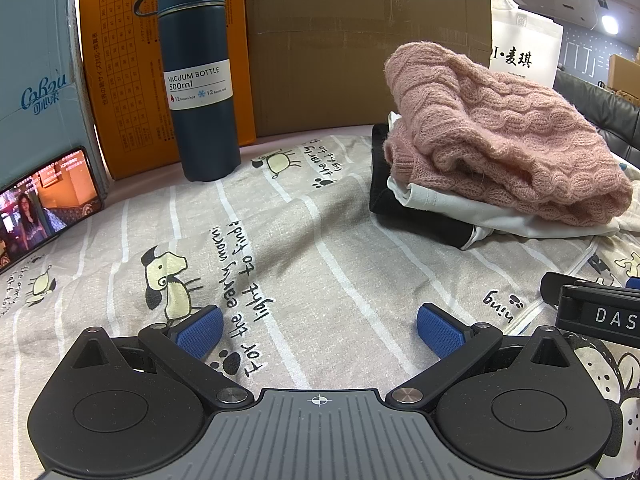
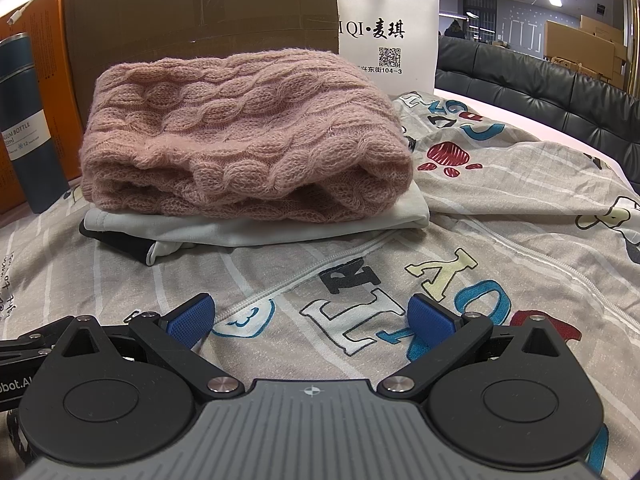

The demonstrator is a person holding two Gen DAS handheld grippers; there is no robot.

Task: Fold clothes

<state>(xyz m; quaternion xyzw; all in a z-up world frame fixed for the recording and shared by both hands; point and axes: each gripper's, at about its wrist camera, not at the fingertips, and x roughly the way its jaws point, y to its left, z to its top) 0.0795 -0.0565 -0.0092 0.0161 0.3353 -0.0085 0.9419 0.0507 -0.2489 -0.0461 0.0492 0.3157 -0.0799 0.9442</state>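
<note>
A folded pink cable-knit sweater (image 1: 500, 128) (image 2: 244, 132) tops a stack with a white garment (image 1: 460, 208) (image 2: 280, 224) and a black garment (image 1: 404, 208) (image 2: 116, 240) under it. The stack lies on a grey printed sheet (image 1: 300, 240) (image 2: 500, 208) with cartoon dogs and letters. My left gripper (image 1: 320, 332) is open and empty, low over the sheet, left of the stack. My right gripper (image 2: 310, 322) is open and empty, low over the sheet in front of the stack. The right gripper's body shows at the right edge of the left wrist view (image 1: 596, 308).
A dark blue vacuum bottle (image 1: 200, 76) (image 2: 28, 128) stands at the back. Behind it are an orange box (image 1: 120, 80), a brown cardboard box (image 1: 360, 48) (image 2: 200, 12) and a blue box (image 1: 36, 64). A phone (image 1: 44, 208) leans at left. A white bag (image 2: 388, 28) and black sofa (image 2: 540, 100) are at right.
</note>
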